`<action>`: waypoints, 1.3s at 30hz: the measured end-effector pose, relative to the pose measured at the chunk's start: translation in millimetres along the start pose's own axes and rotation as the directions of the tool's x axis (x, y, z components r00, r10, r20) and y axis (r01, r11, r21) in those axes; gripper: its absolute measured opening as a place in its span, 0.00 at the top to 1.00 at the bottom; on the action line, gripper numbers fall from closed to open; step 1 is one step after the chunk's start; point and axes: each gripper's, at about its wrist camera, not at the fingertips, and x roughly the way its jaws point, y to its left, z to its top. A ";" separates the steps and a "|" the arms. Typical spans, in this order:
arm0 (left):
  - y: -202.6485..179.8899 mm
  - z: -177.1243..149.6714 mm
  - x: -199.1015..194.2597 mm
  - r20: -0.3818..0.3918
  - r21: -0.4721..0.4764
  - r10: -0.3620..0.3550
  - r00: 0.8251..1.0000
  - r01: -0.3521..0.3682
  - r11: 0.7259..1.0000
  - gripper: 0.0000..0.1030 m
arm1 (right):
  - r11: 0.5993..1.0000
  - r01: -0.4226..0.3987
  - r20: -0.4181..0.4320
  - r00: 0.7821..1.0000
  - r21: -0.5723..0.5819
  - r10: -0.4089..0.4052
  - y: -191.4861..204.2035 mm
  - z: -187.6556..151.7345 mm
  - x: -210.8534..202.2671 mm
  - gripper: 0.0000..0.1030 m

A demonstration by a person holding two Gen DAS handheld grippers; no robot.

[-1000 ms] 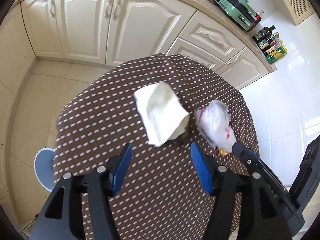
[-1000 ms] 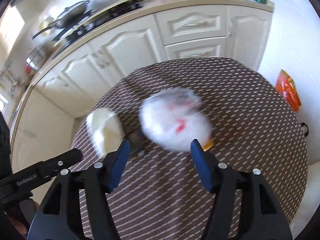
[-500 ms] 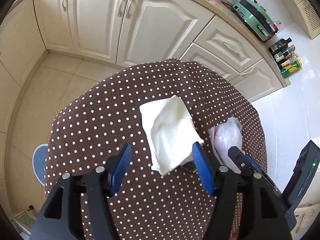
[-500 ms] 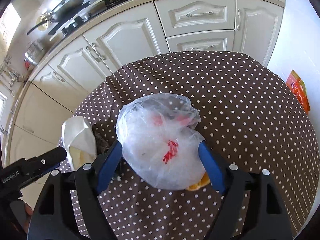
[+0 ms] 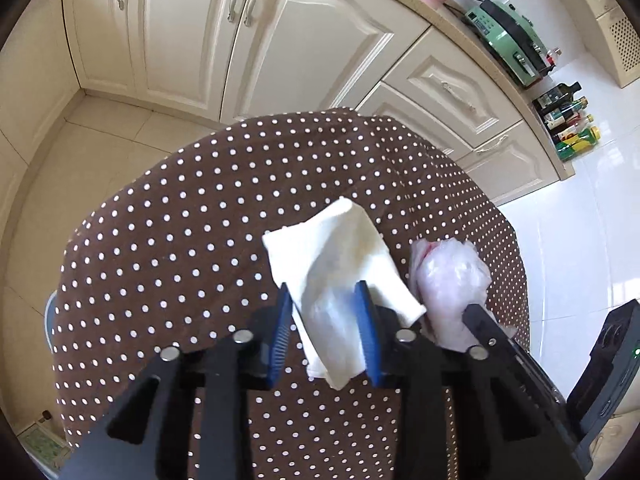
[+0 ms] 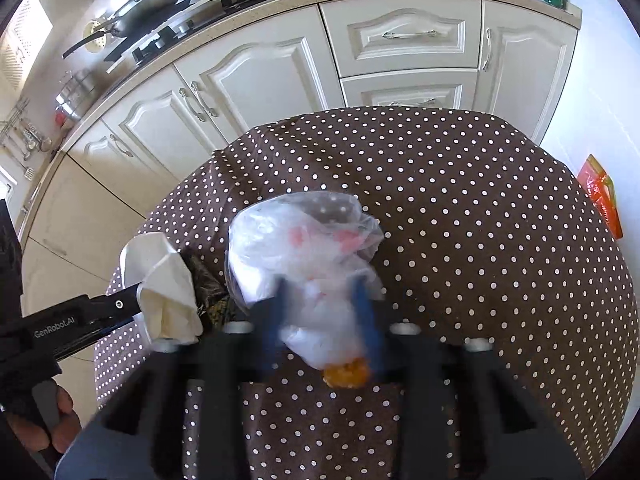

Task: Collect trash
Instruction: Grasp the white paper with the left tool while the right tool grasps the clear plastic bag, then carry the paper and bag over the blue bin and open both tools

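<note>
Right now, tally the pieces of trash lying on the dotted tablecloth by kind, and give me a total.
White paper napkin: 1
Clear plastic bag: 1
Orange scrap under the bag: 1
Dark crumpled wrapper between napkin and bag: 1
Total: 4

I've got a round table (image 5: 192,248) in brown dotted cloth, white napkin (image 5: 340,256) on it, clear bag (image 6: 304,248) just beside, dark wrapper (image 6: 206,280) between them, orange scrap (image 6: 346,374) under the bag
</note>
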 end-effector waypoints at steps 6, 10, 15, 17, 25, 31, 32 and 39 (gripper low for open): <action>-5.7 -3.0 -19.3 0.037 0.049 -0.012 0.999 0.010 0.999 0.83 | 1.000 0.007 0.047 0.999 0.007 -0.007 1.9 7.0 -21.1 0.91; -1.3 -3.1 -43.4 0.064 0.044 -0.053 0.997 0.051 0.998 0.83 | 1.000 0.006 0.081 0.997 0.008 -0.007 9.9 12.0 -38.9 0.92; 14.3 -5.3 -80.9 0.109 0.041 -0.076 0.991 0.072 0.997 0.83 | 1.000 -0.011 0.113 0.994 -0.011 0.012 36.2 12.8 -57.8 0.92; 28.3 -6.9 -98.9 0.126 0.034 -0.078 0.989 0.074 0.997 0.83 | 0.999 -0.028 0.118 0.993 -0.034 0.032 57.6 9.5 -63.2 0.92; 118.9 -26.9 -164.5 0.168 -0.017 -0.023 0.986 0.026 1.000 0.83 | 0.977 -0.146 0.056 0.986 -0.153 0.156 174.7 -28.6 -57.4 0.92; 224.8 -57.0 -210.8 0.165 -0.099 0.070 0.984 -0.054 0.994 0.83 | 0.948 -0.244 -0.070 0.970 -0.206 0.234 266.4 -84.4 -31.9 0.91; 241.5 -61.4 -216.7 0.161 -0.112 0.083 0.983 -0.066 0.992 0.83 | 0.943 -0.258 -0.092 0.965 -0.211 0.244 279.2 -94.2 -26.9 0.91; 352.3 -94.4 -253.4 0.135 -0.215 0.183 0.974 -0.151 0.965 0.83 | 0.915 -0.322 -0.246 0.933 -0.242 0.263 367.2 -159.9 12.6 0.91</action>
